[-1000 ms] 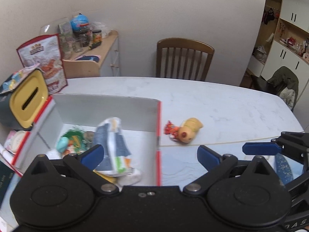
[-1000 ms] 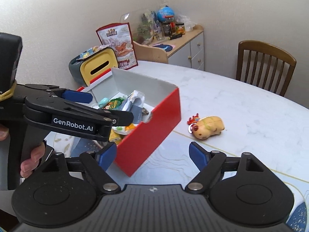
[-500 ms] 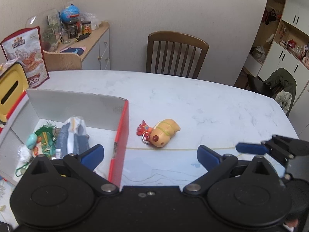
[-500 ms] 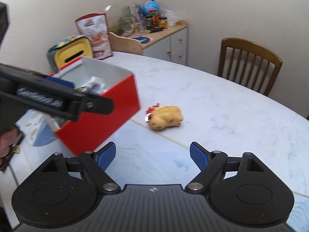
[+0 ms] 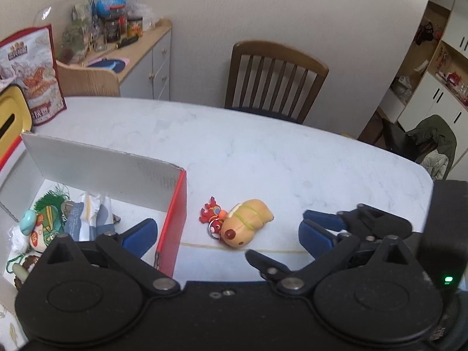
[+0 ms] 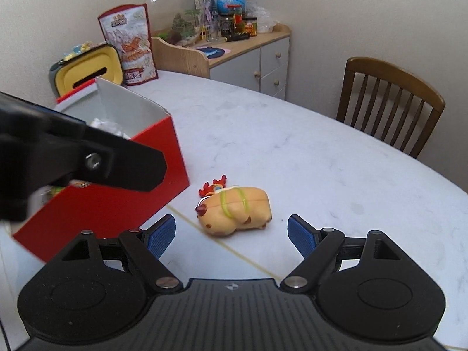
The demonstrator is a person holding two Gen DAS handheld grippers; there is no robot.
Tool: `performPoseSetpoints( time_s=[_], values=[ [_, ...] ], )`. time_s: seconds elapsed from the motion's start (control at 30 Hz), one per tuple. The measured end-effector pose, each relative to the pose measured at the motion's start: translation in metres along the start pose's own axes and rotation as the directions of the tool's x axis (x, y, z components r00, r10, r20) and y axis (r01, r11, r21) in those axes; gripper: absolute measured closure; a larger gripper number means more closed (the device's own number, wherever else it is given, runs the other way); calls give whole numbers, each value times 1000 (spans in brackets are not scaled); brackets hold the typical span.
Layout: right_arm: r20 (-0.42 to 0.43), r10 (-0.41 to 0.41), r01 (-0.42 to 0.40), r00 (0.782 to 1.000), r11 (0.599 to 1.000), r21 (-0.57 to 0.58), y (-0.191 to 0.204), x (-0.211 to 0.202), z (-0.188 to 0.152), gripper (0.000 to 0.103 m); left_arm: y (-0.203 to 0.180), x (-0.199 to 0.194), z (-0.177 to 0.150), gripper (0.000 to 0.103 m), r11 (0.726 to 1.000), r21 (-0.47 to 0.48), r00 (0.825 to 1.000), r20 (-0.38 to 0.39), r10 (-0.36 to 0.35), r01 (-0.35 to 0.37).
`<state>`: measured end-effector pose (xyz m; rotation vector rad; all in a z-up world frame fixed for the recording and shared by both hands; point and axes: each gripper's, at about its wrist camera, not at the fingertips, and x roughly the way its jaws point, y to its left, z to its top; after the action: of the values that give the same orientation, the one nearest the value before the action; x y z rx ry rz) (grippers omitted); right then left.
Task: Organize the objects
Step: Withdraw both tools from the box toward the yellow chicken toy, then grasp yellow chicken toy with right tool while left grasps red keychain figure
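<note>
White marbled bench [image 6: 321, 158] by plain wall, wooden chair behind. Tan animal toy [image 6: 234, 213] on its side on bare bench, just right of red box [image 6: 122, 201]. Long axis runs across right hand-held gripper [image 6: 231, 235], jaws spread, empty, straight ahead, nearer. Left hand-held gripper [image 5: 225, 234] spread, empty, partly over box.

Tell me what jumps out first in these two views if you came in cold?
The tan plush toy lying alone on the white table, just ahead of the open right hand-held gripper. Left of it stands the red box, already holding small items. The left hand-held gripper is open too, straddling the box's red wall.
</note>
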<state>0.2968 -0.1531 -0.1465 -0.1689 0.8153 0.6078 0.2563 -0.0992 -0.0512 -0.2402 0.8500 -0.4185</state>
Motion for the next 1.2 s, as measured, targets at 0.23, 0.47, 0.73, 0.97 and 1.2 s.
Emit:
performPoseSetpoints(
  time_s=[0.23, 0.47, 0.73, 0.97, 1.2],
  values=[
    [-5, 56, -56, 998, 998, 39, -12, 26, 4, 19, 11, 19, 14, 1, 998, -62, 999, -32, 11, -13],
    [-11, 62, -62, 998, 998, 2, -10, 43, 1, 19, 15, 31, 21, 1, 996, -81, 999, -36, 34, -37],
    [-30, 77, -76, 997, 997, 29, -12, 55, -2, 19, 19, 40, 24, 1, 994, -95, 998, -40, 56, -60],
    [-27, 87, -86, 996, 995, 51, -14, 55, -3, 26, 18, 43, 23, 1, 993, -96, 997, -41, 60, -64],
    [-20, 79, -78, 997, 994, 80, -21, 45, -8, 31, 11, 46, 22, 1, 995, -81, 998, -32, 61, -63]
  ],
)
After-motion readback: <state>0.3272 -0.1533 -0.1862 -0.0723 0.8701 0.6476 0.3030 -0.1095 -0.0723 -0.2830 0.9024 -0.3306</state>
